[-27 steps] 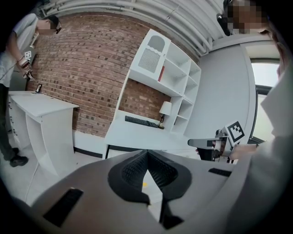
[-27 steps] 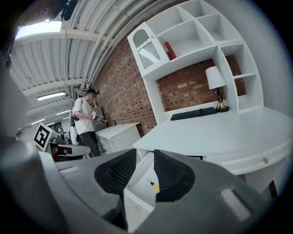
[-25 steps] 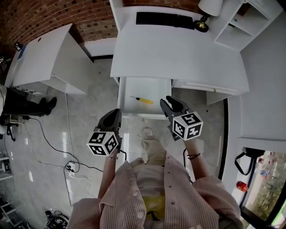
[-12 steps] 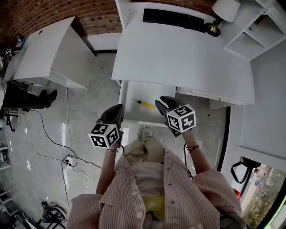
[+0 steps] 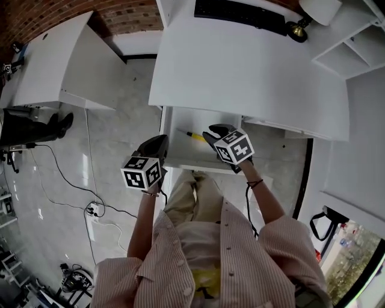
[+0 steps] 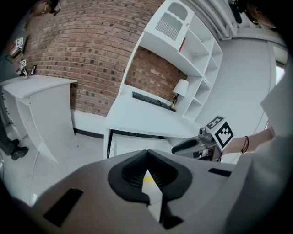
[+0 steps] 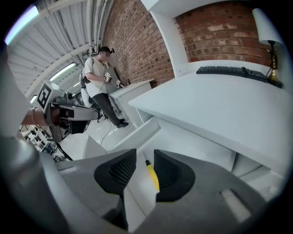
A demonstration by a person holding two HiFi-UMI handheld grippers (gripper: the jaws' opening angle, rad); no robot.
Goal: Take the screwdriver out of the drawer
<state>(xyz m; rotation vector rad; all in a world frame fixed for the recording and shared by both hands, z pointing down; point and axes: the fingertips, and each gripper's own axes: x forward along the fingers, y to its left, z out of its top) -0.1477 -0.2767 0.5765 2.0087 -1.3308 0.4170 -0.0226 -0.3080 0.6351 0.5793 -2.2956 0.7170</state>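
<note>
A yellow-handled screwdriver (image 5: 193, 136) lies in the open white drawer (image 5: 183, 155) under the desk. My right gripper (image 5: 212, 133) is open and reaches into the drawer at the handle's right end. In the right gripper view the yellow handle of the screwdriver (image 7: 152, 177) shows between the two parted pads of that gripper (image 7: 145, 157), untouched as far as I can see. My left gripper (image 5: 157, 144) hovers at the drawer's left front corner, shut and empty. In the left gripper view, the tips of this gripper (image 6: 147, 153) meet, and the right gripper (image 6: 188, 145) shows ahead.
A white desk (image 5: 240, 66) carries a black keyboard (image 5: 240, 15) and a lamp (image 5: 301, 27); a shelf unit (image 5: 349, 42) stands at its right. Another white desk (image 5: 54, 66) stands left. Cables and a power strip (image 5: 93, 209) lie on the floor. A person (image 7: 98, 77) stands further off.
Both grippers have moved forward toward the drawer. The right gripper has gone in over the drawer front until its open jaws stand around the screwdriver's handle.
</note>
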